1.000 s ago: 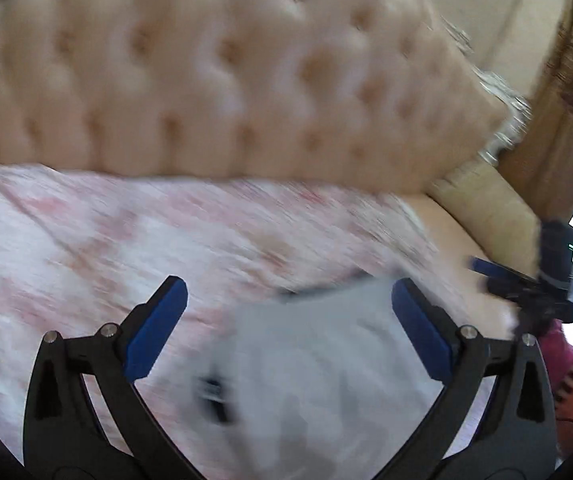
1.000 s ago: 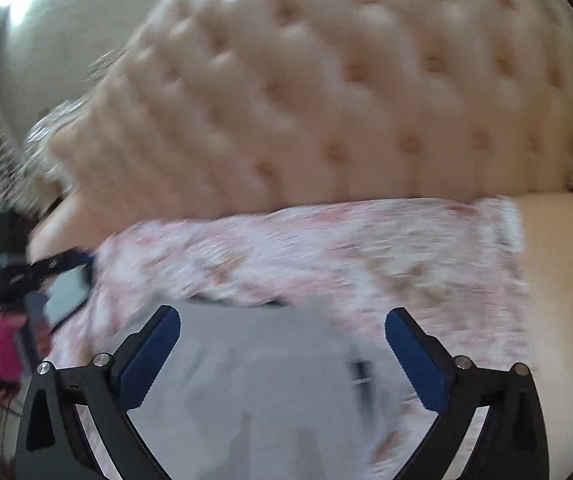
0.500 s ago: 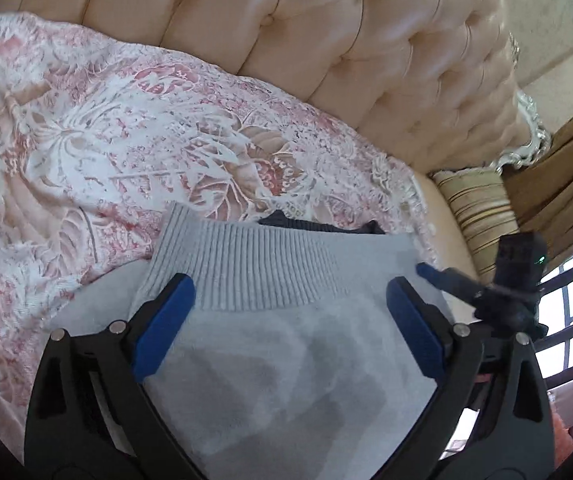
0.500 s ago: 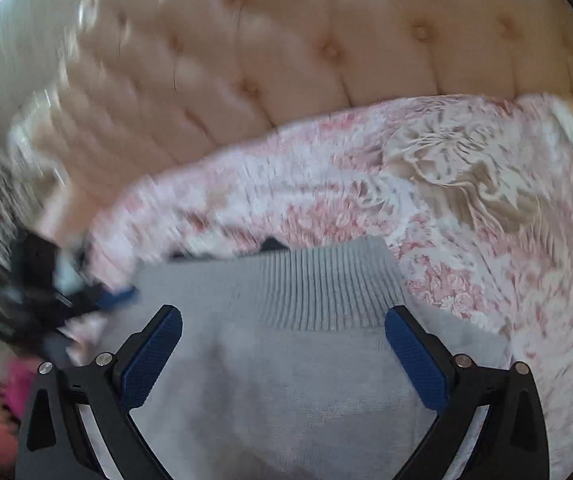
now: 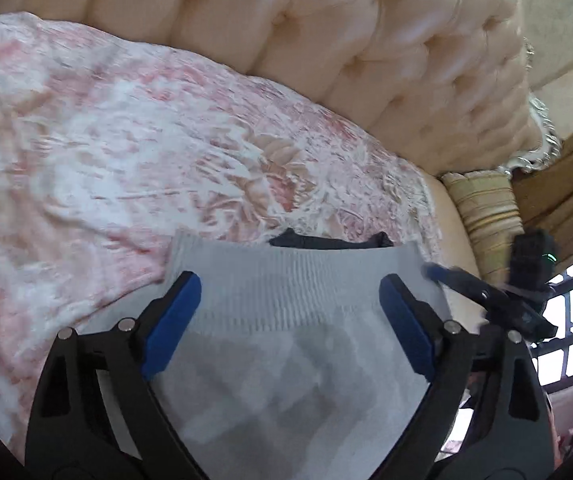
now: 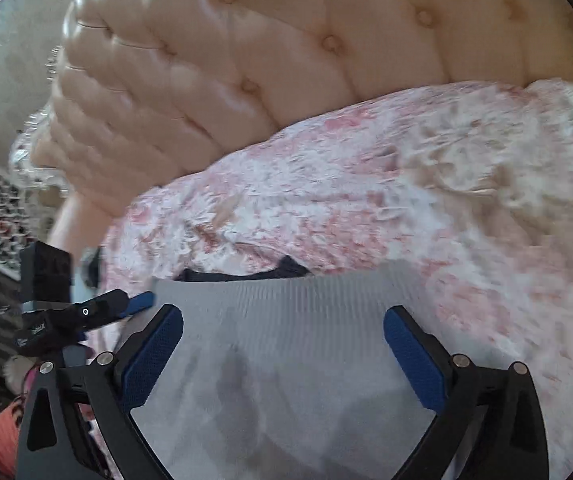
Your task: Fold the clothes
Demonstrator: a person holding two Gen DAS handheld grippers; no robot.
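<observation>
Below both released grippers, left (image 5: 290, 312) and right (image 6: 284, 346), lies the grey sweater (image 5: 286, 380).

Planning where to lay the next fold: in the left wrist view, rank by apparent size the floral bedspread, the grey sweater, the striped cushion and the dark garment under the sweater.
1. Floral bedspread
2. Grey sweater, though nearness to the camera inflates it
3. Striped cushion
4. Dark garment, only an edge showing

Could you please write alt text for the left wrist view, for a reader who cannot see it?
The open left gripper hovers over a grey knit sweater lying on a pink floral bedspread, ribbed hem towards a tufted cream headboard. The right gripper shows at right.
</observation>
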